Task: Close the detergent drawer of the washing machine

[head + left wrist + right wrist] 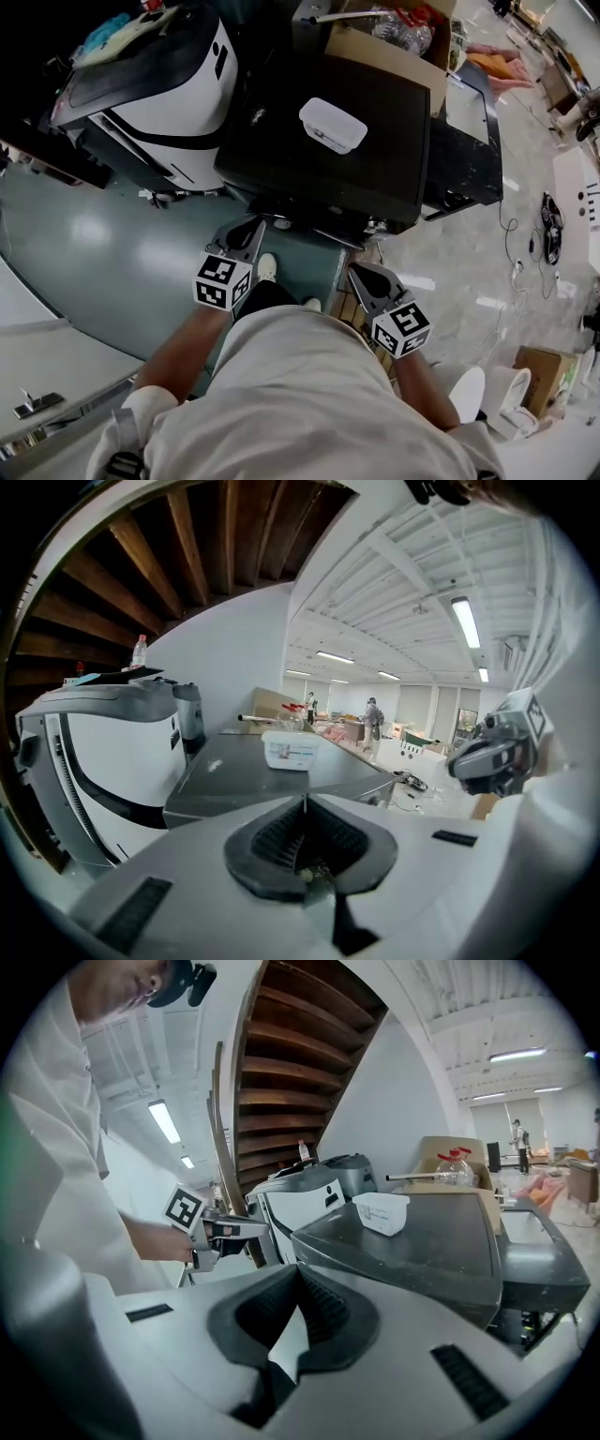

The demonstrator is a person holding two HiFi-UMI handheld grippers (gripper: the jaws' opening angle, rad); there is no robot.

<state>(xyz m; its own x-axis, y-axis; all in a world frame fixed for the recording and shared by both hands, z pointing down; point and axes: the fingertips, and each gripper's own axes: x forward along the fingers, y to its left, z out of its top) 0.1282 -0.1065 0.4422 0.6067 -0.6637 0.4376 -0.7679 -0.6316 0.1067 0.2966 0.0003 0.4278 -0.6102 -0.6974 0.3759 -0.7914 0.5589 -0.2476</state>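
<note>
Approach stage of the drawer-closing task, before any contact. The person stands facing the washing machine (319, 150), whose dark flat top carries 1 white plastic container (332, 125). The detergent drawer itself can't be made out in any of the 3 views. It is presumably on the front face below the near edge of the top, which the head view hides and both gripper views look over.

The left tool (249, 232) and the right tool (364, 276) are held low, near the person's body. Each points toward the machine's near edge and touches nothing.

- **Left tool (302, 808):** the ribbed pads meet along a single line, jaws drawn fully together, with nothing between them.
- **Right tool (302, 1290):** the jaws are likewise together and nothing is held. Its view also shows the left tool to one side, apart from the machine.

A white and black appliance (164, 89) stands just beside the washing machine, and a cardboard box (389, 52) lies behind it.

Judged step: reaching. The next move calls for lowering 1 tool to the drawer's front panel and pushing it squarely inward. Closed jaws suit such a push, though the drawer must first be brought into view.
</note>
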